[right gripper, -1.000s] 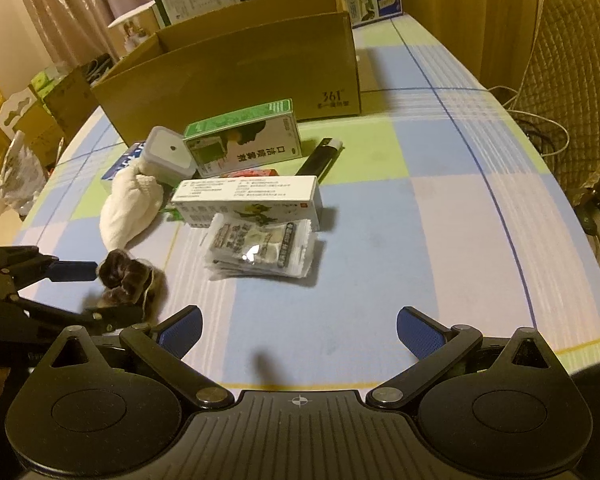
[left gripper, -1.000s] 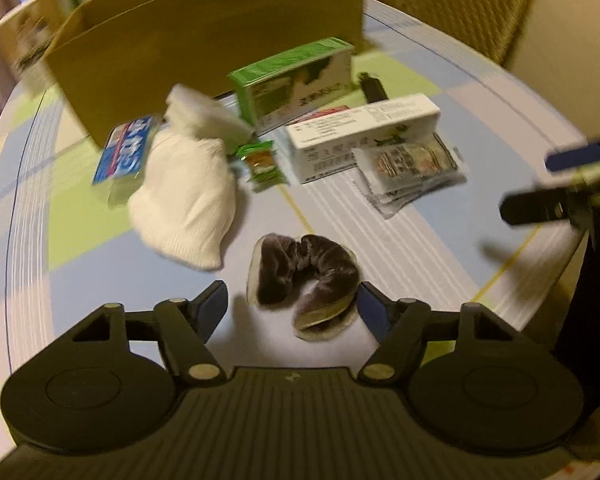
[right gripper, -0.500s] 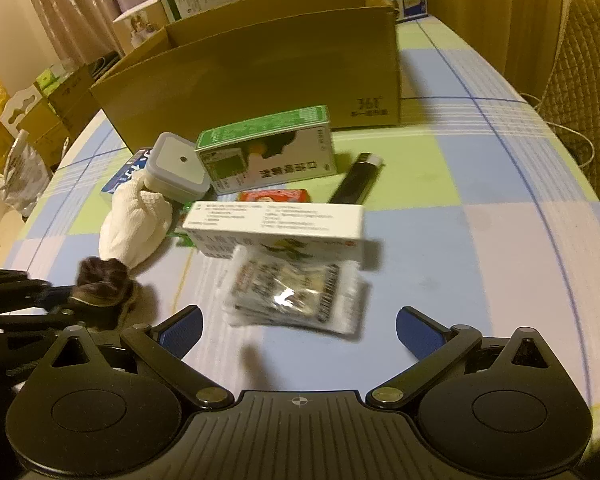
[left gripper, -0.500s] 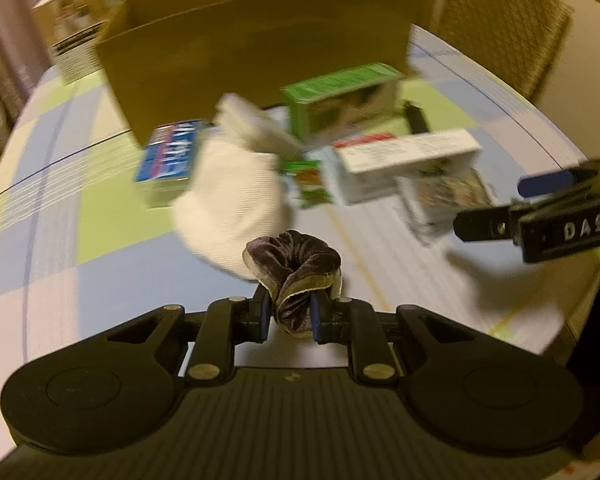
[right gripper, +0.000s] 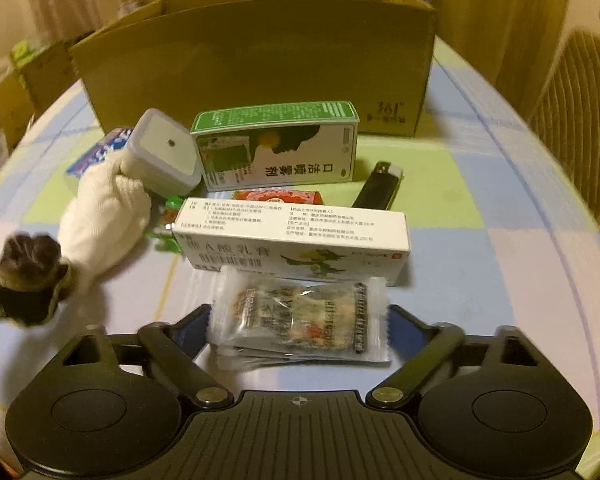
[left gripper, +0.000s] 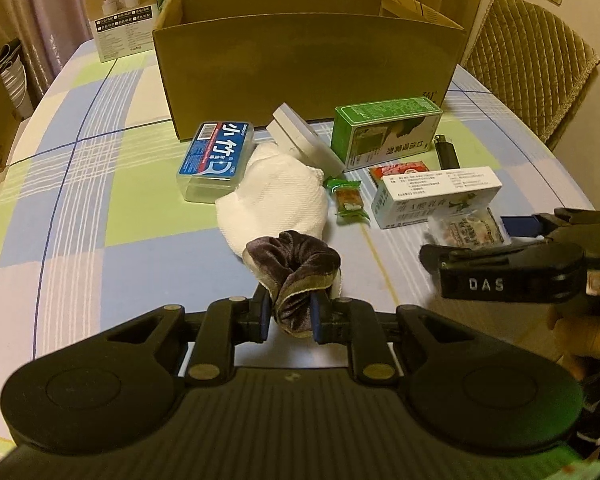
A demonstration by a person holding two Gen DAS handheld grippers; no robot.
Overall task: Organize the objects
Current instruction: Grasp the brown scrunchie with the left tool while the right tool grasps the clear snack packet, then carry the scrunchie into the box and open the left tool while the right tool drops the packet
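The left gripper [left gripper: 287, 312] is clamped on a brown scrunchie [left gripper: 296, 268] at lower centre. The right gripper [right gripper: 300, 330], wide open, straddles a stack of snack packets [right gripper: 300, 316].

Two handheld grippers, both matte black plastic: the left gripper [left gripper: 287, 316] has a ribbed central housing, two round disc-shaped mounts and brass-coloured pivot screws — its fingers [left gripper: 263, 314] faced with blue pads. The right gripper [right gripper: 300, 330] matches it, with a small crosshair mark on its housing — and white "DAS" lettering along one finger.
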